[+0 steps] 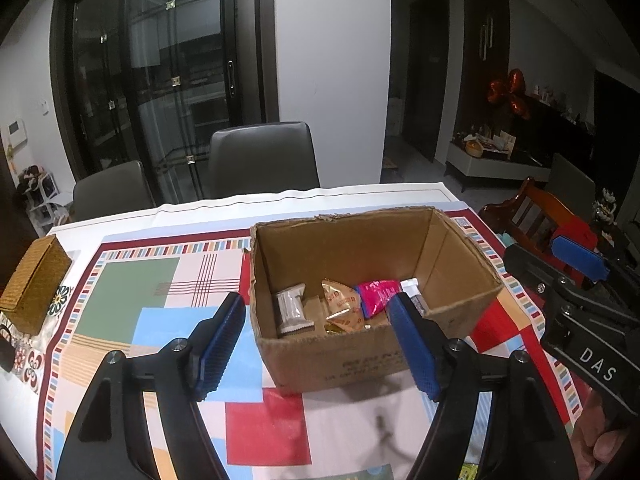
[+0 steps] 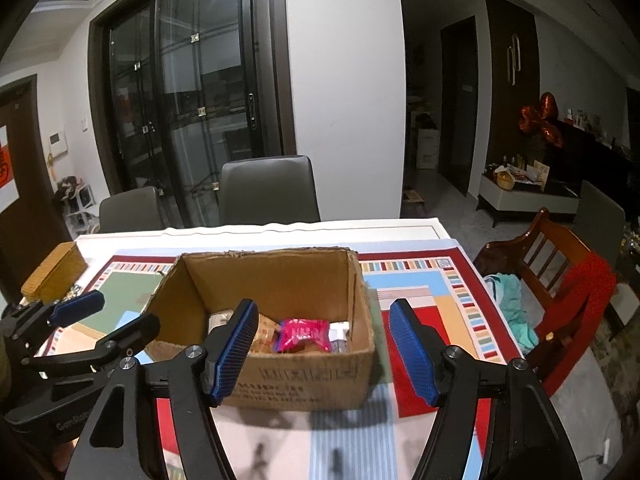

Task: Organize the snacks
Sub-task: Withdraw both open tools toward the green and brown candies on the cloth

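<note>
Cardboard box [image 1: 360, 344] mid-table; tablecloth [image 1: 132, 292] bare left, hand-held grippers apart.

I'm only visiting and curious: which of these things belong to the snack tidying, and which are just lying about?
Part of the job:
cardboard box
pink snack packet
orange snack packet
silver snack packet

Just lying about:
woven box
patterned tablecloth
grey chairs
wooden chair

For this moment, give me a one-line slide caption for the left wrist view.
Open left gripper hovers before a cardboard box holding wrapped snacks, including a pink packet, on a patchwork tablecloth.
</note>
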